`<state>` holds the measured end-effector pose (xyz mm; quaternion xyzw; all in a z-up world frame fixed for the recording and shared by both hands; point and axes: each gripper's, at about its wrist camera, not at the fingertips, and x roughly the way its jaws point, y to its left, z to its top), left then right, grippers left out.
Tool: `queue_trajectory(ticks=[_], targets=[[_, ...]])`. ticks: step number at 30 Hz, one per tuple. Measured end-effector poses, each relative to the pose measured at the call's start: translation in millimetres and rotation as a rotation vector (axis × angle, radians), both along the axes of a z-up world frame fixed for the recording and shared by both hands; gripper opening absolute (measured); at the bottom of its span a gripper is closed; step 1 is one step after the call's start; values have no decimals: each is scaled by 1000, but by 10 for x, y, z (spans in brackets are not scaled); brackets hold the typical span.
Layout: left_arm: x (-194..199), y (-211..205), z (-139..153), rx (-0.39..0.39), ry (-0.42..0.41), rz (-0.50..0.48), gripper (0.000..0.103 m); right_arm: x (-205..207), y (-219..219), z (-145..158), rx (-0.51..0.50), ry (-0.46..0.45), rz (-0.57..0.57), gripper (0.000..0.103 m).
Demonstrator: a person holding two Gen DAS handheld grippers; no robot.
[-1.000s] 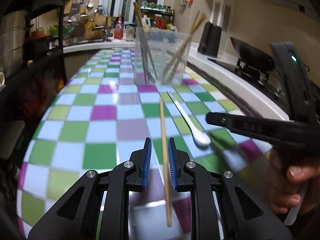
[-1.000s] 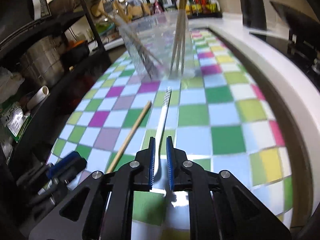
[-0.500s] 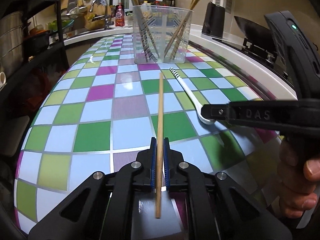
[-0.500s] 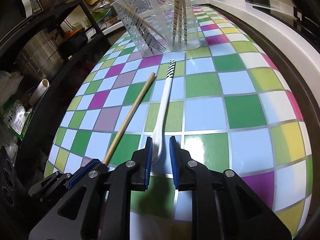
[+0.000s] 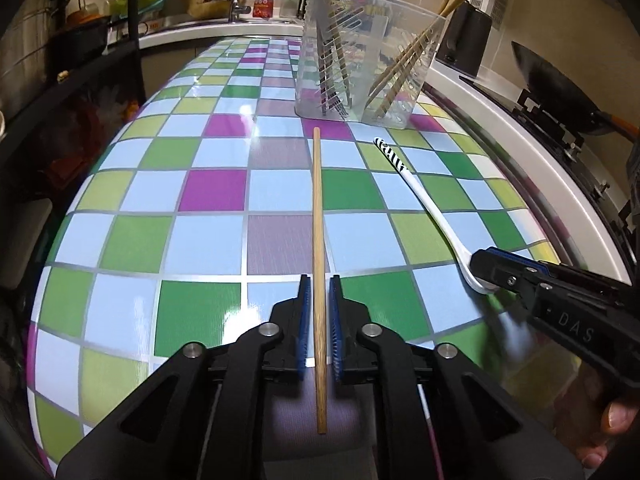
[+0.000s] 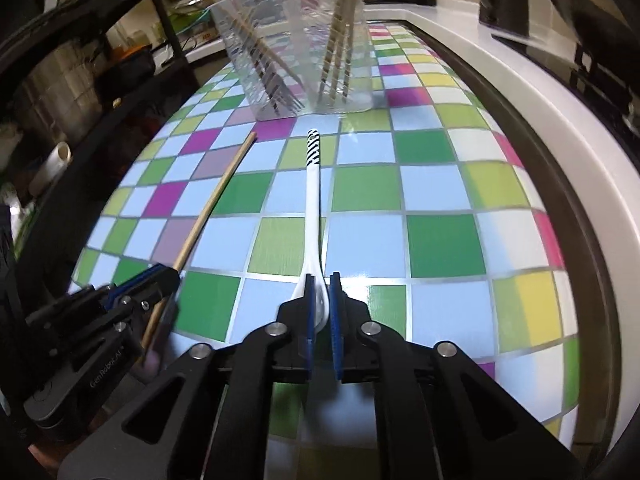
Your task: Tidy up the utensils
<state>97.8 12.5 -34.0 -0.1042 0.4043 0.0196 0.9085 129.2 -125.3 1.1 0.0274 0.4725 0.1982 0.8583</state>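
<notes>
A wooden chopstick (image 5: 318,220) lies flat on the chequered table (image 5: 132,240), pointing at a clear plastic holder (image 5: 360,60) that has chopsticks and forks in it. My left gripper (image 5: 319,312) straddles the chopstick's near part. Its jaws are opening, with a gap on each side of the stick. To the right lies a white spoon (image 6: 313,208) with a striped handle end. My right gripper (image 6: 320,304) is low over the spoon's bowl. The bowl sits between the pads and a thin gap shows at the right pad. The spoon (image 5: 428,204) still rests on the table.
The holder (image 6: 296,48) stands at the table's far end. A white counter edge (image 6: 560,120) and a stove with a wok (image 5: 560,80) run along the right. A dark shelf rack (image 6: 80,80) with pots stands on the left. A hand (image 5: 608,432) grips the right tool.
The left jaws pinched the chopstick half a second ago and have since parted; the gripper shifted so the stick is centred. The right gripper dropped around the spoon's bowl and widened.
</notes>
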Motion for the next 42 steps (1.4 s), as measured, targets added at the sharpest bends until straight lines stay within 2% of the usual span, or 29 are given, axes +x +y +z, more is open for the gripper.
queue_trajectory(ticks=[1,3,8,18,20,24,30,35,37,39,42], targets=[[-36,8,-1,-4,-8,2,19,-1,-22,6,26,6,-6,30],[-121,12,-14,-7,-24,6,22,-19,-44,37,43,-7,-17,35],[-292,-84,-29,35,-61,-8,22,-30,-63,-46,69,49,-47,35],[-351,-122,-36,39,-85,7,24,-140,-136,-68,124,49,-121,34],[-354,-138,-35,48,-86,7,25,-167,-114,-69,121,44,-115,32],[-353,-176,-33,71,-84,7,25,-205,-81,-82,109,34,-106,20],[-350,-215,-33,101,-83,6,25,-220,-65,-83,94,19,-103,20],[-341,-256,-34,136,-81,-1,24,-269,13,-65,25,-28,-82,19],[-341,-266,-33,150,-81,-1,20,-295,56,-57,-13,-52,-70,19],[-346,-247,-31,149,-82,4,11,-316,87,-55,-38,-68,-61,19],[-346,-238,-30,149,-83,5,9,-326,108,-50,-55,-79,-54,19]])
